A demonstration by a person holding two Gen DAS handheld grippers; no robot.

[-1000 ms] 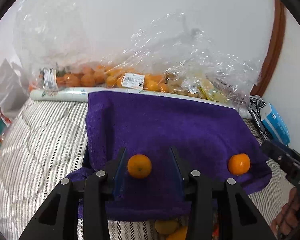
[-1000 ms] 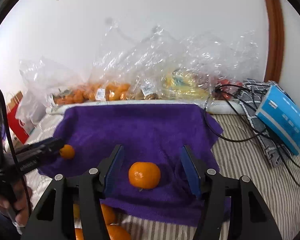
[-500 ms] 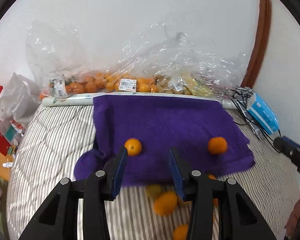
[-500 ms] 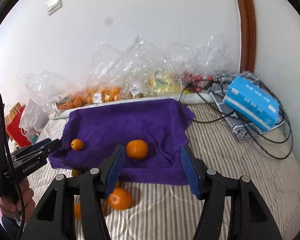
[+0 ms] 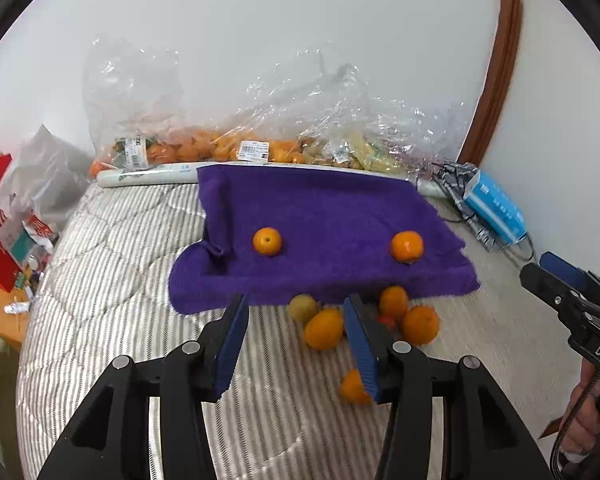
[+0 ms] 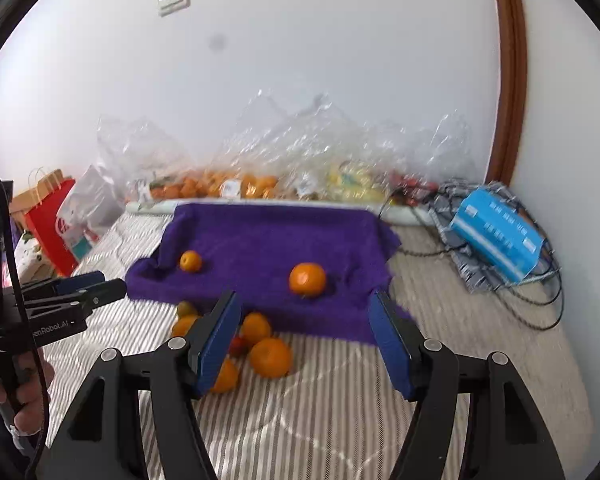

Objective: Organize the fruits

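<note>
A purple towel [image 5: 324,216] [image 6: 276,240] lies on the striped bedding, and two oranges rest on it: a small one [image 5: 267,241] [image 6: 190,261] to the left, a larger one [image 5: 407,245] [image 6: 307,278] to the right. Several loose oranges [image 5: 323,334] [image 6: 270,357] and a greenish fruit [image 5: 303,307] sit in a cluster just in front of the towel's near edge. My left gripper [image 5: 296,304] hangs above that cluster, its jaws opening with nothing between them. My right gripper [image 6: 306,300] is also opening and holds nothing; it hovers before the towel's right front.
Clear plastic bags of oranges [image 5: 204,148] and yellow fruit [image 6: 352,180] line the wall behind the towel. A blue box [image 6: 496,236] and black cables [image 6: 532,292] lie at the right. Red and white shopping bags [image 5: 4,216] stand left of the bed.
Both grippers have pulled back and up from the towel, leaving one orange each on it. The loose fruit in front of the towel has come into view. Both jaws stand wider.
</note>
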